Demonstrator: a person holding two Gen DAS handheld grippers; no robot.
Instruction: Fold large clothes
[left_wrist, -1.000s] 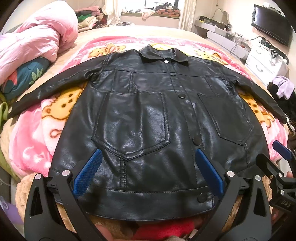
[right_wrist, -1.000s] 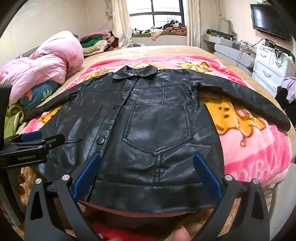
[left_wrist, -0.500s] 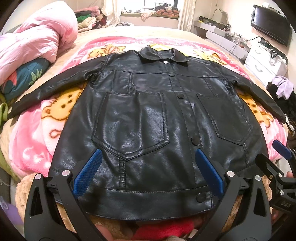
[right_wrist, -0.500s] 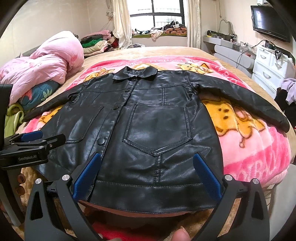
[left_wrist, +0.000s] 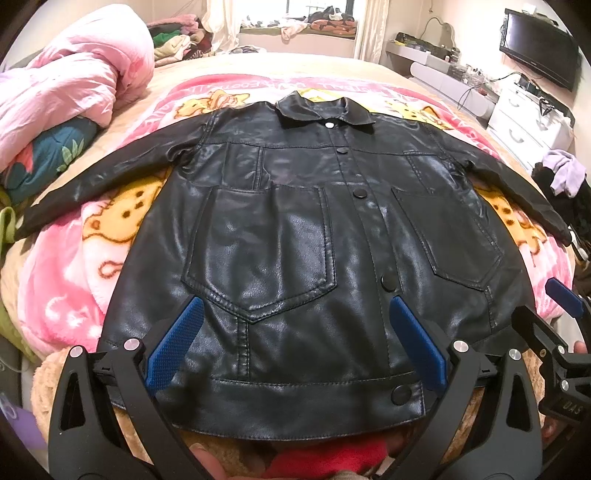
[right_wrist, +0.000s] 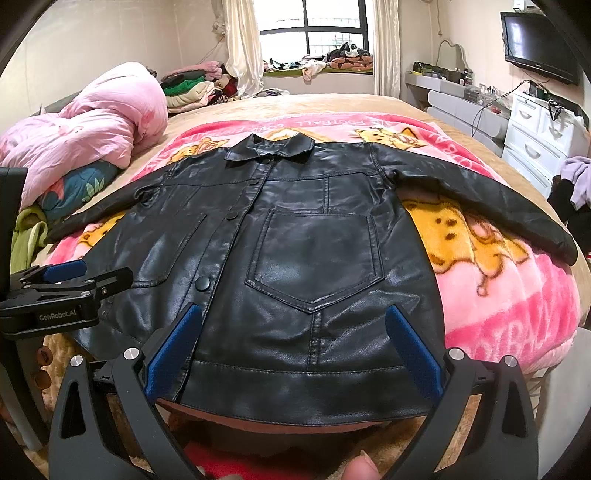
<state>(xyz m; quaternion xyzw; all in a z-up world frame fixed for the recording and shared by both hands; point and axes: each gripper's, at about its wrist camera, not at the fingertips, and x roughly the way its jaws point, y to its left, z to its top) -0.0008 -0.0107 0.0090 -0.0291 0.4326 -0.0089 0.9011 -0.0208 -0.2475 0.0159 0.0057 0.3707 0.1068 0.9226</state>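
While the jacket (left_wrist: 295, 236) lies flat as before, both grippers, left (left_wrist: 295, 343) and right (right_wrist: 291, 341), stay spread wide, barely shifted.

I read "GenRobot.AI" in white on the side of my left gripper (right_wrist: 64, 271), at the left edge of the right wrist view. Pink blanket (right_wrist: 509, 310) lettering stayed illegible.

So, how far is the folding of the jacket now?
Done: the black leather jacket lies flat, buttoned, on the pink blanket, both sleeves spread out. In hand: nothing; the left claw and right claw are open above the hem. Left: every fold.
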